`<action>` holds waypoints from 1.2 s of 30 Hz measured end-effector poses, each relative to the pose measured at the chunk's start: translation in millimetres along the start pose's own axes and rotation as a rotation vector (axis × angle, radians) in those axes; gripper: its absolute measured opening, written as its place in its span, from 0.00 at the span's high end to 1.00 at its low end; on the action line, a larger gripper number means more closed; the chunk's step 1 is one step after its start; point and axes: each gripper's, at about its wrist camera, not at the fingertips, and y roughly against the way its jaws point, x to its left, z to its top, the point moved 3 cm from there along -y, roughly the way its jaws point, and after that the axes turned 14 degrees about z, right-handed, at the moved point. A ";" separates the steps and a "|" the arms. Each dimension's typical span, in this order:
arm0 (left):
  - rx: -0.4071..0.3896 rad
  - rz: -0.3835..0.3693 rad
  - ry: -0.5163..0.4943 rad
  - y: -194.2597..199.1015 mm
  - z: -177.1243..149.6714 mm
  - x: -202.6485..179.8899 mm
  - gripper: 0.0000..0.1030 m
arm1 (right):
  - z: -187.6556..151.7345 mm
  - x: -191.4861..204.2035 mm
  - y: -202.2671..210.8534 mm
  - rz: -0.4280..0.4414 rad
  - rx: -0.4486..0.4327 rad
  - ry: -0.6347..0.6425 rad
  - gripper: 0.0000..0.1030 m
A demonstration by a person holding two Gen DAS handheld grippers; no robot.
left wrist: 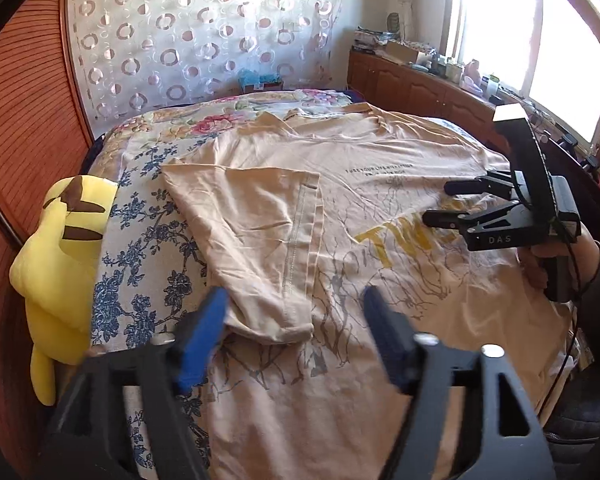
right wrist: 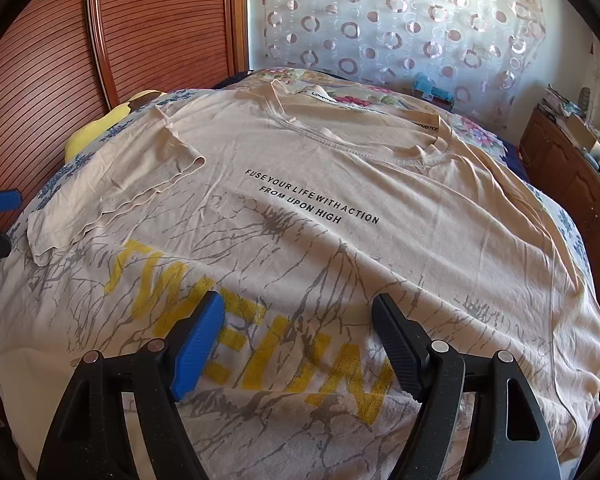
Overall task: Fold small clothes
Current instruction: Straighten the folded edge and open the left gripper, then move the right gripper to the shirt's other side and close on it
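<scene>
A beige T-shirt (left wrist: 380, 168) with yellow letters and grey branch print lies spread front-up on the bed; it fills the right wrist view (right wrist: 380, 184). Its left sleeve (left wrist: 256, 232) is folded inward over the chest, also seen in the right wrist view (right wrist: 112, 192). My left gripper (left wrist: 296, 308) is open and empty, hovering just over the sleeve's near end. My right gripper (right wrist: 298, 316) is open and empty above the yellow print; it shows in the left wrist view (left wrist: 436, 202) at the right, held by a hand.
A yellow plush toy (left wrist: 60, 256) lies at the bed's left edge against the wooden wardrobe (left wrist: 20, 128). The floral bedsheet (left wrist: 148, 232) shows beside the shirt. A cluttered wooden cabinet (left wrist: 416, 84) stands under the window at the right.
</scene>
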 end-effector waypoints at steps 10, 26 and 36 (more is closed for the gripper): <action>0.061 0.014 0.088 -25.5 -4.0 8.4 0.23 | 0.3 0.0 0.1 -0.001 -0.001 -0.001 0.23; -0.059 0.067 0.151 -11.5 17.6 -18.7 0.23 | -0.4 -3.5 -2.1 0.006 -0.001 -0.013 0.20; -0.134 0.058 0.159 7.1 20.9 -37.3 0.23 | -19.3 -44.3 76.7 -0.059 -0.130 -0.049 0.20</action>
